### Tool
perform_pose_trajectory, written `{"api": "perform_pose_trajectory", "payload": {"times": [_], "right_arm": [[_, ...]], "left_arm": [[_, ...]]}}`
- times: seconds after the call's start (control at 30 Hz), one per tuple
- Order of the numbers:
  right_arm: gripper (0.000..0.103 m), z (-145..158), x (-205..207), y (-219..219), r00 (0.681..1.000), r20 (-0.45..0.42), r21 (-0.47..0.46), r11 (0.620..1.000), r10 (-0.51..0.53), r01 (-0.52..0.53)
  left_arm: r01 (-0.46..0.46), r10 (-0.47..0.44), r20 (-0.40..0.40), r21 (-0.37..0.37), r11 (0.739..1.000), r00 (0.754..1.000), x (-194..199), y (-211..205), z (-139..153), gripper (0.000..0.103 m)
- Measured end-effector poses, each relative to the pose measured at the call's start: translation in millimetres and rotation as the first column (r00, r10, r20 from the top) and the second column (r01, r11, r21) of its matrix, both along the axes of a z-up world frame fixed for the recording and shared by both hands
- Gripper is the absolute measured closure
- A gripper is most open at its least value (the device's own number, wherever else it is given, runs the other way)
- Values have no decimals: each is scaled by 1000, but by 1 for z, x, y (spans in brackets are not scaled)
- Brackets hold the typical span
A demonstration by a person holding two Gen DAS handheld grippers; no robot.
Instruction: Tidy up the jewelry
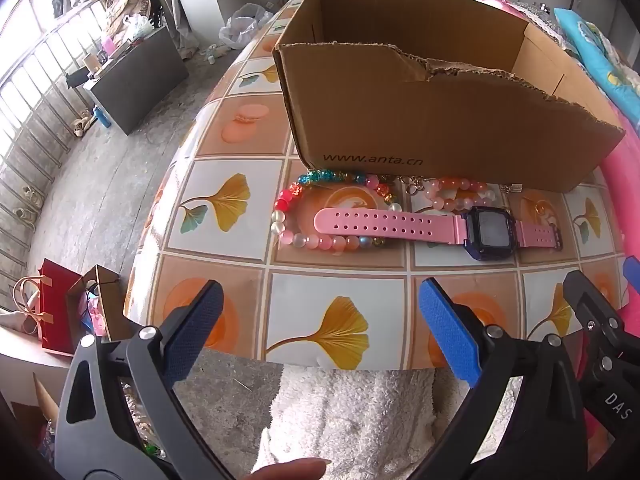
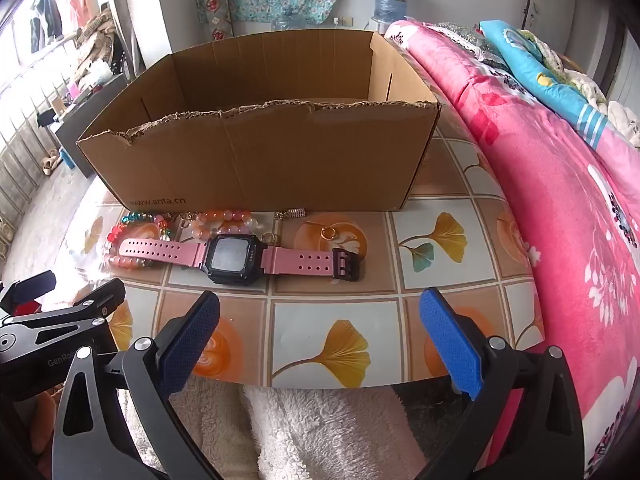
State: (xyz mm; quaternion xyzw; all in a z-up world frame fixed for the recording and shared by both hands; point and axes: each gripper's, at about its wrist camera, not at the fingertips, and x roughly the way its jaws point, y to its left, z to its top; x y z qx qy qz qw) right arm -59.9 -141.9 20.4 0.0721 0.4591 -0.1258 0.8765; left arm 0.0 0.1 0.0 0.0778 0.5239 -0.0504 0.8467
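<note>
Jewelry strewn mid-frame on the tiled tabletop (image 2: 336, 336): pink-strapped watch (image 2: 236, 258), beaded bracelets (image 1: 296, 216), gold ring (image 2: 328, 233), all just before the torn cardboard box (image 2: 260, 160). Left hand-held gripper (image 1: 320, 320) and right hand-held gripper (image 2: 320, 328) both spread wide at frame bottom, grasping nothing.

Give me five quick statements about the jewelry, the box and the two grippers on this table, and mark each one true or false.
1. The pink watch lies inside the cardboard box. False: it lies on the table in front of the box.
2. Both the left gripper and the right gripper are open and empty. True.
3. The watch strap lies across the large bead bracelet. True.
4. The small gold ring hangs on the watch buckle. False: it lies apart, on the table.
5. The box's front edge is torn and ragged. True.
</note>
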Motion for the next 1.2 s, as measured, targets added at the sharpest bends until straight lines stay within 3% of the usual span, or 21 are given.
{"api": "perform_pose_trajectory", "payload": {"times": [1.2], "right_arm": [[5, 0, 1, 3, 1000, 1, -5, 1000, 1, -1]], "left_arm": [[5, -5, 8, 11, 1000, 1000, -2, -4, 1, 9]]}}
